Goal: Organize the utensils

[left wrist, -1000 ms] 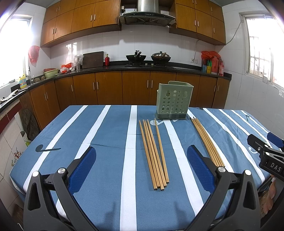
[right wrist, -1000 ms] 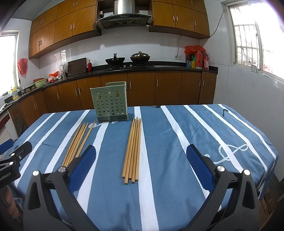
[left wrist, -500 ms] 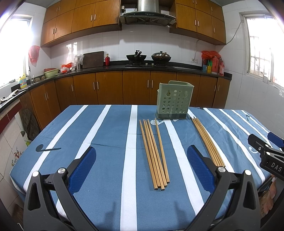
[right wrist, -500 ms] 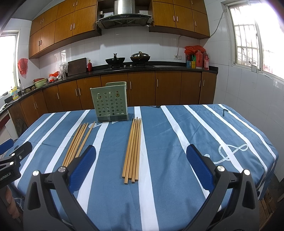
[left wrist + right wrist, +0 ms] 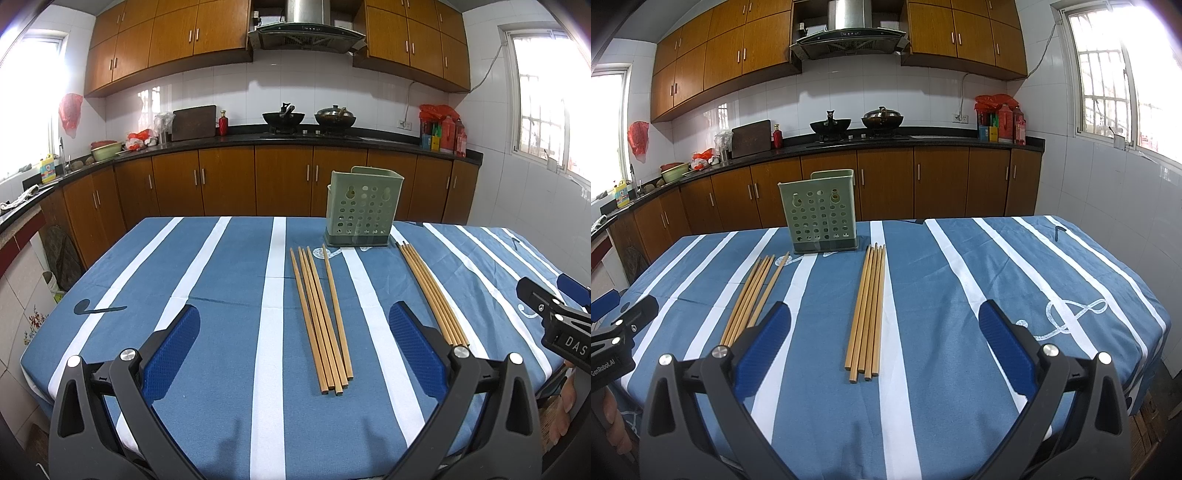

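Nothing has changed across the last second: both views match the earlier ones, so the work of organizing has, by my judgement, not yet started. The left gripper (image 5: 295, 347), black-framed with blue padded fingers, still hangs spread wide over the near edge of the blue-and-white striped tablecloth (image 5: 207, 280), holding nothing; the right gripper (image 5: 884, 345) is likewise wide open and empty. In the left wrist view, the left bundle of bamboo chopsticks (image 5: 320, 317) lies flat between the fingers, running from about 6 o'clock toward 12 o'clock, one stick splayed slightly apart on the 3 o'clock side. The right bundle of bamboo chopsticks (image 5: 867, 308) lies in the same way between the right gripper's fingers, tighter packed. The pale green perforated plastic utensil holder (image 5: 361, 206) stands upright at 12 o'clock, beyond the far tips of both bundles and apparently empty, though its inside is hidden. Each gripper is lined up with its own bundle, so a descent and closure on the sticks looks like the sensible opening move.
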Demonstrator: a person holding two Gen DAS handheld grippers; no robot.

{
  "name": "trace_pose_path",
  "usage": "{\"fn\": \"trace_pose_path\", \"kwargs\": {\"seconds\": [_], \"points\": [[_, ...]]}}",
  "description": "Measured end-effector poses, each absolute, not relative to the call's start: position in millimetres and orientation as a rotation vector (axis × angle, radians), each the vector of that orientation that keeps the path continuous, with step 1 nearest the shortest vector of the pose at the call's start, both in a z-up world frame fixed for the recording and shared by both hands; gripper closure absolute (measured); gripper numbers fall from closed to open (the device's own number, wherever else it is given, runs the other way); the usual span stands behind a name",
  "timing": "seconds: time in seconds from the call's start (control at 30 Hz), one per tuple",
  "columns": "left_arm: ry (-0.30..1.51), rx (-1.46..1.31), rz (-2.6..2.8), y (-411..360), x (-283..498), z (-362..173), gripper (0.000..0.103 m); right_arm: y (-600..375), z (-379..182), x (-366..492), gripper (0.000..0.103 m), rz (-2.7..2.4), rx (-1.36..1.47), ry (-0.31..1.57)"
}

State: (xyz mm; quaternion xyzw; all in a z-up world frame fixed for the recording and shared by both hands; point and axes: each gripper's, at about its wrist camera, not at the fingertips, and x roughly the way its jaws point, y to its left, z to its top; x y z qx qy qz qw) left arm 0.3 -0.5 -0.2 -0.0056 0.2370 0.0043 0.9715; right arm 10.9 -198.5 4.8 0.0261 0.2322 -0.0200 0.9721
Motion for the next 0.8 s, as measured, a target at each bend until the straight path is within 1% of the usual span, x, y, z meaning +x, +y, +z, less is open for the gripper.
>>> {"fn": "trace_pose_path", "kwargs": {"seconds": [0.4, 0.6, 0.63, 0.73, 0.8], "points": [[0.503, -0.016, 0.019, 6.6, 7.5, -4.8, 0.002, -201.6, 0.0, 18.7, 0.004, -0.041, 0.054, 0.492], [0.574, -0.063, 0.026, 21.8, 24.0, -15.7, 0.002, -215.8, -16.1, 45.3, 0.005, -0.076, 0.116, 0.591], [0.582, -0.068, 0.025, 23.5, 25.8, -17.0, 0.002, -217.7, -18.9, 50.1, 0.008, -0.078, 0.128, 0.611], [0.617, -0.086, 0.025, 30.4, 33.8, -22.4, 0.004, -219.7, -29.1, 68.8, 0.025, -0.07, 0.139, 0.683], [0.638, -0.084, 0.028, 31.3, 40.4, -26.2, 0.011, -220.6, -38.3, 83.1, 0.044, -0.066, 0.138, 0.734]]}}
